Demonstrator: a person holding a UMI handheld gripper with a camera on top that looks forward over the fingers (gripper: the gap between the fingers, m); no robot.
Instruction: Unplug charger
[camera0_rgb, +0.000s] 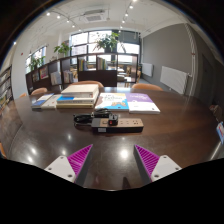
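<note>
— So, where are the gripper's (112, 160) fingers at?

— Spread apart, nothing between them. The two magenta pads (80, 156) face each other across a bare stretch of the dark, glossy table (170, 130), and neither touches anything.

— And the charger?

— Just ahead of the fingers, lying on the table: a black power strip (118, 124) set crosswise, with what looks like a small white charger (112, 118) plugged into its top. A dark cable (83, 120) loops off its one end. The detail is too small to say more about the plug.

— What sits beyond it?

— Papers and books. A colourful sheet (128, 102) in pink, blue and yellow lies right behind the strip, and beside it a stack of books (78, 96) with a blue cover (70, 99) on the near side. More flat items (44, 101) lie further along that way.

— Anything past the table?

— Chair backs (146, 87) at the far edge, open shelving (55, 72) along one side, large windows (105, 45) with potted plants (108, 41) in front of them, and ceiling lights whose glare reflects on the tabletop.
</note>
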